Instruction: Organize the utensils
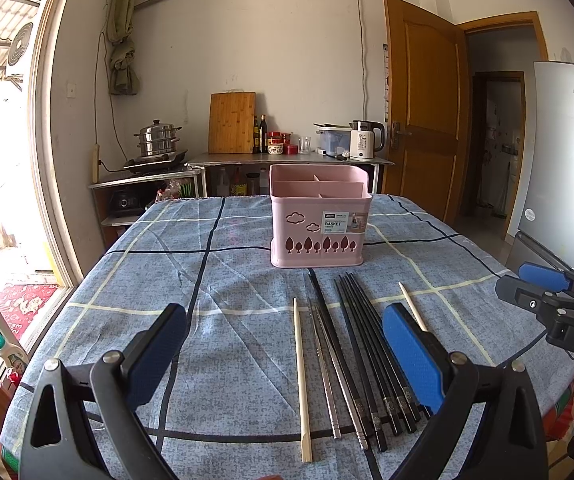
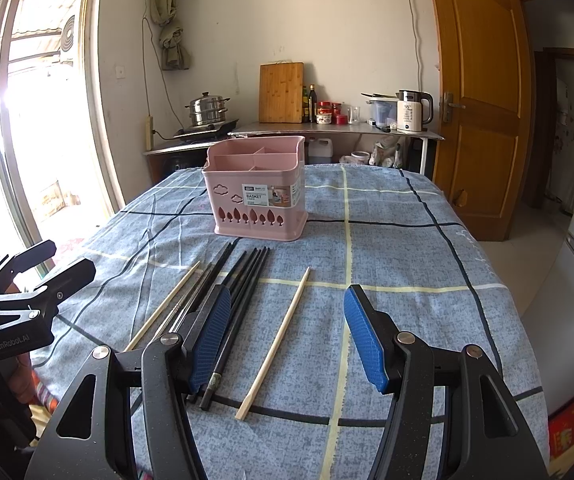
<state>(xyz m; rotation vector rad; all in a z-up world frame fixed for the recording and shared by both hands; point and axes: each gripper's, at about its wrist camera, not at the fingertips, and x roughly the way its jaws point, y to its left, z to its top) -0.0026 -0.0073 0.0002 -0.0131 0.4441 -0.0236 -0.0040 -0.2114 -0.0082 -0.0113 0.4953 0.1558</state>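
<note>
A pink divided utensil basket [image 1: 319, 220] [image 2: 257, 194] stands upright on the blue checked tablecloth [image 1: 227, 272]. In front of it lie several black chopsticks [image 1: 371, 352] [image 2: 243, 280], two metal chopsticks [image 1: 327, 364] [image 2: 191, 300], one wooden chopstick [image 1: 301, 380] [image 2: 163, 304] left of them and another wooden chopstick [image 1: 411, 306] [image 2: 277, 340] to the right. My left gripper [image 1: 287, 356] is open and empty above the chopsticks. My right gripper [image 2: 289, 336] is open and empty, with the right wooden chopstick between its fingers in view.
A counter [image 1: 287, 158] with kettle, cutting board and bottles stands behind the table. A stove with a steel pot [image 1: 157, 140] is at back left. A fridge [image 1: 567, 152] and wooden door [image 1: 423, 100] are to the right. The table edge runs near both grippers.
</note>
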